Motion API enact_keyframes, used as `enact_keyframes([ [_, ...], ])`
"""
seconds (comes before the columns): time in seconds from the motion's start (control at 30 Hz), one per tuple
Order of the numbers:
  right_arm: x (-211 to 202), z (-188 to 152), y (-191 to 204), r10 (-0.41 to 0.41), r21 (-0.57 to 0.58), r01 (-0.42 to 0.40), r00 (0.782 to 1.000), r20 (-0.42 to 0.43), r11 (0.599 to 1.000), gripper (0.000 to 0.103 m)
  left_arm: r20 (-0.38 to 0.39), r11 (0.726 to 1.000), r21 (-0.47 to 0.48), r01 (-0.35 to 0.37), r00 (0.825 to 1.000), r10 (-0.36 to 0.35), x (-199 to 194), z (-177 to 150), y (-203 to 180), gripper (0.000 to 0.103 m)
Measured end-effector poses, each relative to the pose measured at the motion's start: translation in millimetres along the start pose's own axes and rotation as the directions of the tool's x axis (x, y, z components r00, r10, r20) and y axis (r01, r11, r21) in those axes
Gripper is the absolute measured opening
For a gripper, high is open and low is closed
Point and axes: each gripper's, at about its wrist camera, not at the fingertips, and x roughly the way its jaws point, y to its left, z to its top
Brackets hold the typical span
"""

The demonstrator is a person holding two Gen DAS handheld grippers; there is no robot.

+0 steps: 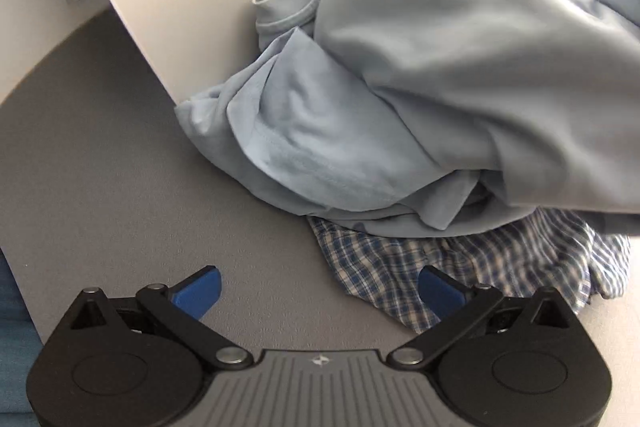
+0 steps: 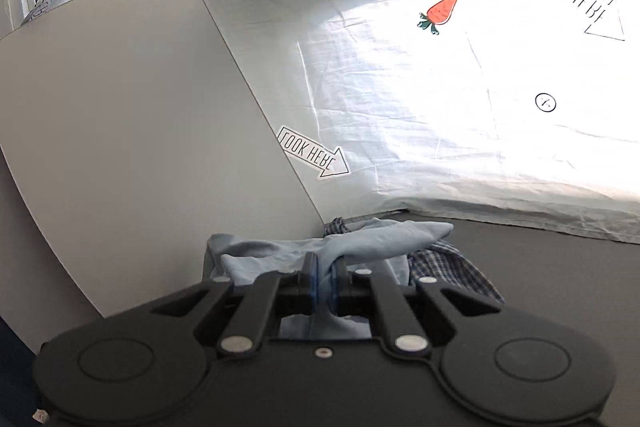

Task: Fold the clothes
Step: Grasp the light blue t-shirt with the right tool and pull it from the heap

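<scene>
Right wrist view is showing the right gripper [image 2: 324, 277] clamping a bunched bit of the light blue shirt [image 2: 360, 235], fingers pressed together on the cloth. Over on the left wrist camera, the left gripper [image 1: 318, 291] is sitting wide apart and holding nothing, hovering over the gray table [image 1: 120, 167]. That same shirt is piling up ahead and to its right, lying on a plaid shirt [image 1: 460, 267]. So the free hand probably wants to be reaching forward-right for a hem.
</scene>
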Motion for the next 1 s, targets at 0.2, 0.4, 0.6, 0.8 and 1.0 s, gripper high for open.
enact_keyframes([
  [0.2, -132.3, -20.9, -50.5, -0.236, 0.039, 0.234, 0.966, 0.107, 0.972, 0.007, 0.096, 0.996, 0.084, 0.022, 0.995, -0.03, -60.0, -35.3, -30.6, 0.103],
  [0.4, -269.3, -68.9, -125.8, -0.506, 0.085, 0.499, 0.855, 0.116, 0.863, 0.007, 0.147, 0.984, 0.176, 0.038, 0.987, -0.064, -110.9, -113.2, -66.8, 0.103],
  [0.6, -398.8, -134.6, -222.6, -0.754, 0.214, 0.743, 0.656, -0.041, 0.634, 0.007, 0.106, 0.943, 0.3, 0.143, 0.978, -0.182, -133.6, -207.1, -108.4, 0.103],
  [0.8, -456.1, -197.2, -283.0, -0.723, 0.253, 0.785, 0.619, -0.308, 0.565, 0.011, 0.034, 0.902, 0.357, 0.244, 0.961, -0.274, -140.5, -302.8, -136.9, 0.103],
  [1.0, -473.6, -200.1, -265.5, -0.762, 0.074, 0.804, 0.585, -0.28, 0.59, 0.041, -0.133, 0.889, 0.23, 0.397, 0.917, -0.375, -128.2, -339.6, -146.1, 0.103],
])
